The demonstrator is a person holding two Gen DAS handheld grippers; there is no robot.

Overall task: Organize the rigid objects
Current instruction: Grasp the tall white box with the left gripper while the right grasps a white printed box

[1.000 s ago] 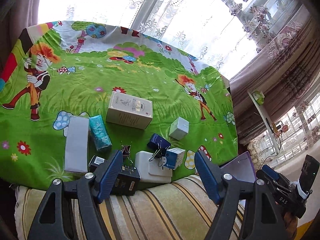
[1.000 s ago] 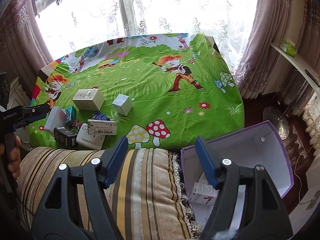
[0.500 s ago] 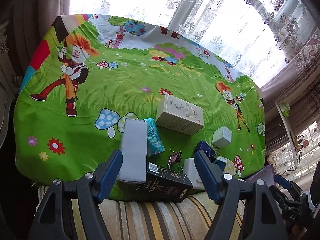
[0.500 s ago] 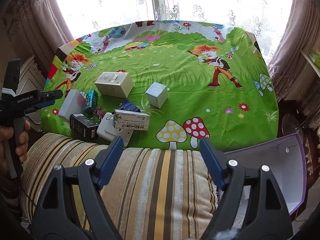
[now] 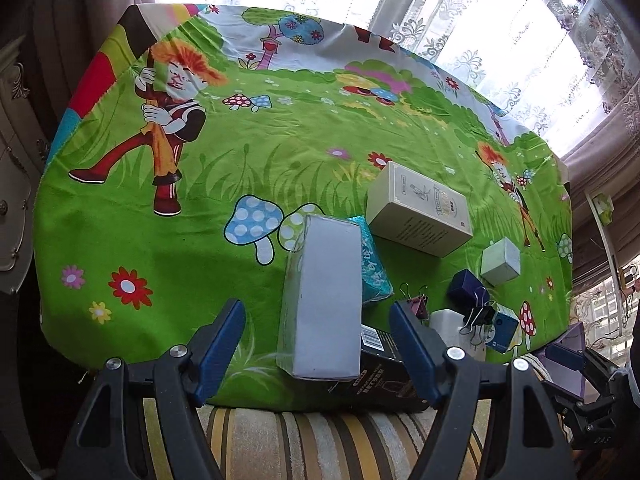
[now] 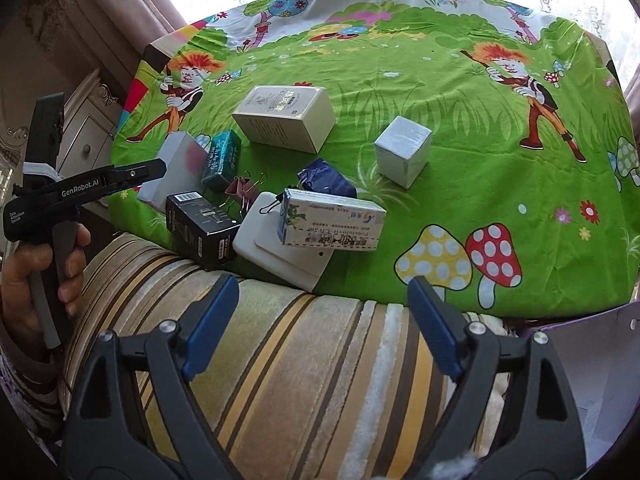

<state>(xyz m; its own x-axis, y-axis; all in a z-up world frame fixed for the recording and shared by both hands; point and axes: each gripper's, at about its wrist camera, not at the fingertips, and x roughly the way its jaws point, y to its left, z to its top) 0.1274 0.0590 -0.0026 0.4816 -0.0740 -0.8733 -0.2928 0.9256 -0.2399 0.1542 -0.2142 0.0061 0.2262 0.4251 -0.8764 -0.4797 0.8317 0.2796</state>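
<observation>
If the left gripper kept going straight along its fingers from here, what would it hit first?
Most likely the tall white box, which lies framed between the open fingers of the left gripper. The black box sits just under its near end; depth is hard to judge.

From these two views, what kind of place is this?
Probably a room in a home: lace curtains at a bright window, a cartoon-print cloth on the table, and a striped cushion at its near edge.
</observation>
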